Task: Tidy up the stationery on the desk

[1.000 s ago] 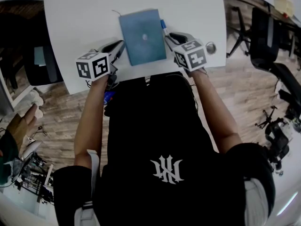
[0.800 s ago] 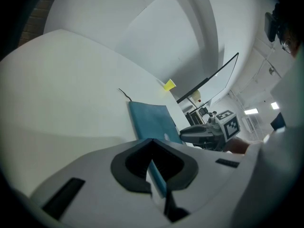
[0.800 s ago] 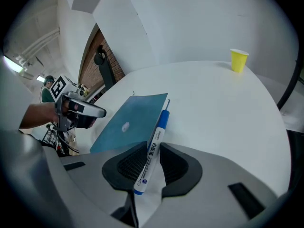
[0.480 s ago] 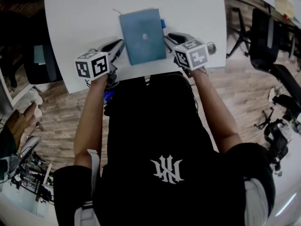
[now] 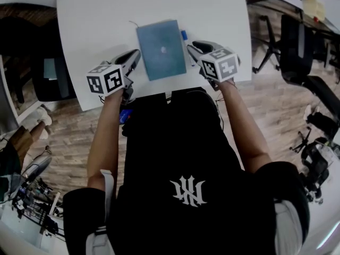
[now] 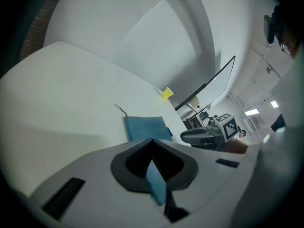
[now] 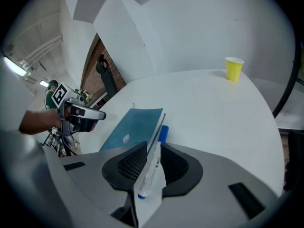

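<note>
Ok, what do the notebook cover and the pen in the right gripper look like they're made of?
The notebook has a matte teal cover with no glare, so likely cloth or textured card; I can't tell which. The pen looks like smooth plastic: a white printed barrel with a slight sheen and a solid blue cap.

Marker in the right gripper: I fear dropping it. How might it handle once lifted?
The marker looks a smooth, round barrel, so it may slip or swivel between the fingers of the right gripper. Set down, it would likely roll.
</note>
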{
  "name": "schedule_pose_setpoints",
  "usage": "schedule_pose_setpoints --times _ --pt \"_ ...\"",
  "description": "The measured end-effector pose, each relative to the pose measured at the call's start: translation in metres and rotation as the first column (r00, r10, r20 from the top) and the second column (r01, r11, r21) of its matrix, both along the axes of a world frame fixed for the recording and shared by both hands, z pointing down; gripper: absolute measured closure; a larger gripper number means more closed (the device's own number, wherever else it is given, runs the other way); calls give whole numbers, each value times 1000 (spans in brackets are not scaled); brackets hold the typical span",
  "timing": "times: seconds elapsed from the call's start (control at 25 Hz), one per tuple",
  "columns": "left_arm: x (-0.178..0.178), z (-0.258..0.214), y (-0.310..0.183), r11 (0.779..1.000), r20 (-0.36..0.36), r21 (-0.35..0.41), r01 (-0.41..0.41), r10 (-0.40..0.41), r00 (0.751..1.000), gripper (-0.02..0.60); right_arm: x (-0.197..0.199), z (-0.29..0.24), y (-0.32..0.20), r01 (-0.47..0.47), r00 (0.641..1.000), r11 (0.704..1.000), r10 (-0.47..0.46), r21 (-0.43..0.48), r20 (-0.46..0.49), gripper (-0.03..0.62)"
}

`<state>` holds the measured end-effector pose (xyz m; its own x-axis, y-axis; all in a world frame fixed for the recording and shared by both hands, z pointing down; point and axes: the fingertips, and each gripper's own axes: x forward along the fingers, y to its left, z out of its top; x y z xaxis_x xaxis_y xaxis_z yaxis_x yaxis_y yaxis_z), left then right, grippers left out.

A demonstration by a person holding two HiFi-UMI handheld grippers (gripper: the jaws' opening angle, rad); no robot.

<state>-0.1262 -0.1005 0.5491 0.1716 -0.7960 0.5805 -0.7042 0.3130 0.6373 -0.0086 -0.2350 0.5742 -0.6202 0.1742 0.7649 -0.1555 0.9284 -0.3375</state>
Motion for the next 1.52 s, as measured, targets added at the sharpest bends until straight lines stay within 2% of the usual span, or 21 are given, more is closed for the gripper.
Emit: schedule_pose_setpoints --times 0.2,0.32,0.48,0.68,0.92,1.12,1.28,1.52 --pt "-14 -51 -14 993 77 117 24 -34 996 578 -15 -46 -5 33 988 999 -37 30 147 505" --pt "-14 -100 -19 974 139 226 19 -51 989 578 -21 -93 -4 69 956 996 -80 48 281 523" --pt "-24 -173 -28 921 262 388 -36 -73 962 578 -44 -161 -13 106 870 988 -145 110 471 539" --pt "-8 -242 -28 855 378 503 -127 -85 922 578 -42 -236 -10 161 737 982 -188 102 649 545" --pt "12 -295 -25 790 479 574 -216 -109 871 578 -29 -309 2 225 590 967 -232 118 773 545" --pt "35 -318 -32 762 544 583 -283 -107 832 578 -7 -352 8 275 480 947 -286 168 829 548" --pt "45 -331 -33 746 568 591 -309 -113 815 578 3 -360 9 294 445 934 -324 205 835 549" --pt "62 -335 -44 749 601 572 -334 -105 792 578 16 -354 5 330 436 918 -353 218 828 553"
